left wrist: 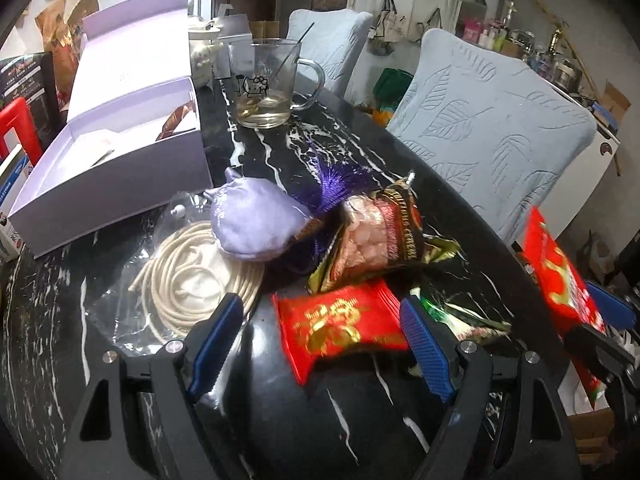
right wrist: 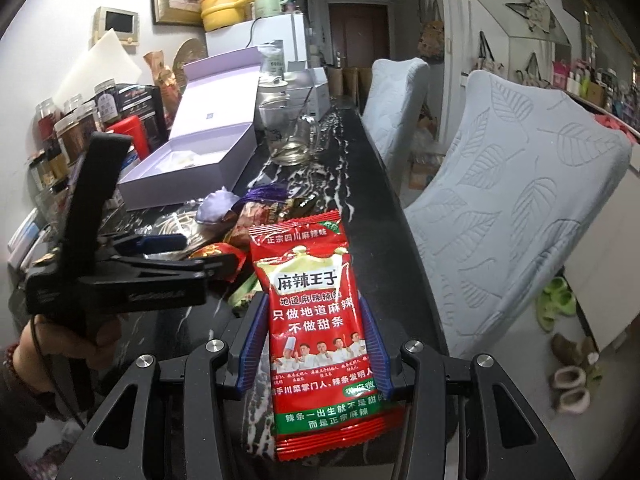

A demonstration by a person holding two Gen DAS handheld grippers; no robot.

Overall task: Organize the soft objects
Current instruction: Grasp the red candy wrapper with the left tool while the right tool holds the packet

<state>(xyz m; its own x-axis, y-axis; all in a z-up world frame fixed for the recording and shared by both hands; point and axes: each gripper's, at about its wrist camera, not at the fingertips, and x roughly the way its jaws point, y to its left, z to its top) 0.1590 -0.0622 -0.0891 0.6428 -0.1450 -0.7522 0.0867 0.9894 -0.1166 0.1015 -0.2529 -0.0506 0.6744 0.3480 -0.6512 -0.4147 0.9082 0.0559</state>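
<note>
Item: spicy-strip snack packet (right wrist: 320, 316), clamped in my right gripper (right wrist: 316, 344) above the tabletop's (right wrist: 360, 184) near edge. Left gripper (left wrist: 320, 344) spread, empty. Carry level to the open lavender box (right wrist: 224, 164).

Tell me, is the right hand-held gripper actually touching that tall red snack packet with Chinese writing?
Touching. In the right wrist view, the right hand-held gripper has both blue pads pressed against the sides of the tall red snack packet.

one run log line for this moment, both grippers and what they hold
left gripper: open over small red packet | right gripper: shut on big red snack bag | lilac box: open
</note>
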